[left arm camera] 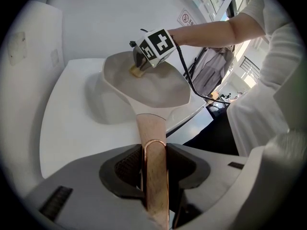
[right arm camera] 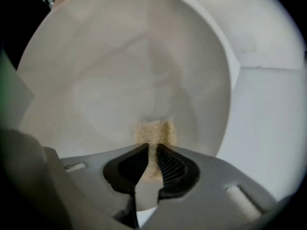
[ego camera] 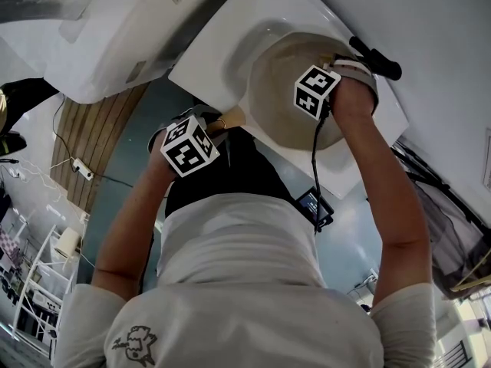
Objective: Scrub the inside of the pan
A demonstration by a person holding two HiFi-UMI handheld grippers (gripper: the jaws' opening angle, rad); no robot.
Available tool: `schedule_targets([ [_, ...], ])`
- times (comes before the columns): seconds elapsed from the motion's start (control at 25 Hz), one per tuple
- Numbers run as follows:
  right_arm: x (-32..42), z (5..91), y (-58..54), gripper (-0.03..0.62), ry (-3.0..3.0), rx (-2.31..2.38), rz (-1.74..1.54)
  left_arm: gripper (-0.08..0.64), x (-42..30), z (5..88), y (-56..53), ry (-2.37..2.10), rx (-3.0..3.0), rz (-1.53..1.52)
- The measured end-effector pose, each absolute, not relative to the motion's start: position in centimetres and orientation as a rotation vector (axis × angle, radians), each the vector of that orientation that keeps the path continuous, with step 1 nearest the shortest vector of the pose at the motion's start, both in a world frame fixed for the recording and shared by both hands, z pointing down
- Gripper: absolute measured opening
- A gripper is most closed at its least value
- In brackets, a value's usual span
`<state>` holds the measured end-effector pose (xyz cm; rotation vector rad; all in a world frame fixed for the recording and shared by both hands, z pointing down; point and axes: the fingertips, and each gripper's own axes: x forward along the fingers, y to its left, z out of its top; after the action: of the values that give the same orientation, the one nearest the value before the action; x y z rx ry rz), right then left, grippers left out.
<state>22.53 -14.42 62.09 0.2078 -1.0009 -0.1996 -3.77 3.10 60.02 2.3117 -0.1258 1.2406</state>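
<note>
- Head view: cream round pan [ego camera: 276,90] sits in the upper centre of the frame on a white tabletop [ego camera: 222,37]. Its light wooden handle [ego camera: 232,116] points toward the frame centre.
- Left gripper view: left gripper [left arm camera: 154,169] at bottom centre, jaws clamped on the wooden handle with a dark ribbed pad pressing each side.
- A copper-coloured metal loop [left arm camera: 154,145] on the handle's end lies right between those pads.
- Same view: the pan bowl is in the upper centre of the frame with the handle running straight down to the jaws. I cannot tell whether the base lies flat on the tabletop.
- Right gripper view: right gripper [right arm camera: 151,164] at lower centre, jaws pinched on a tan coarse sponge piece [right arm camera: 154,133], which fills the narrow gap between the pads.
- The sponge sticks out past the jaw tips and touches the pan's pale inner surface, just above the jaws in the frame.
- The pan's inside fills most of the right gripper view. Its rim curves down the right side, and the white tabletop lies beyond it at frame right.
- Left gripper view: the right gripper shows in the upper centre, reaching into the pan, with the sponge under it near the far wall.
- Head view: a black cable [ego camera: 314,159] hangs from the right gripper down the centre-right of the frame.
- The person's white shirt [ego camera: 230,282] fills the lower half of the head view.
</note>
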Motion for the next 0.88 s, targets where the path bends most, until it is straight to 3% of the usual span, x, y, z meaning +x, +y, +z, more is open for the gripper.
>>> schedule_targets([
  [0.44, 12.5, 62.2, -17.5, 0.063, -1.401, 0.349, -0.378, 0.156, -3.6, 60.1, 3.0, -0.145, 2.333, 1.252],
  [0.88, 5.7, 64.8, -10.4, 0.064, -1.769, 0.244, 0.070, 0.155, -3.6, 60.4, 3.0, -0.160, 2.327, 1.273],
])
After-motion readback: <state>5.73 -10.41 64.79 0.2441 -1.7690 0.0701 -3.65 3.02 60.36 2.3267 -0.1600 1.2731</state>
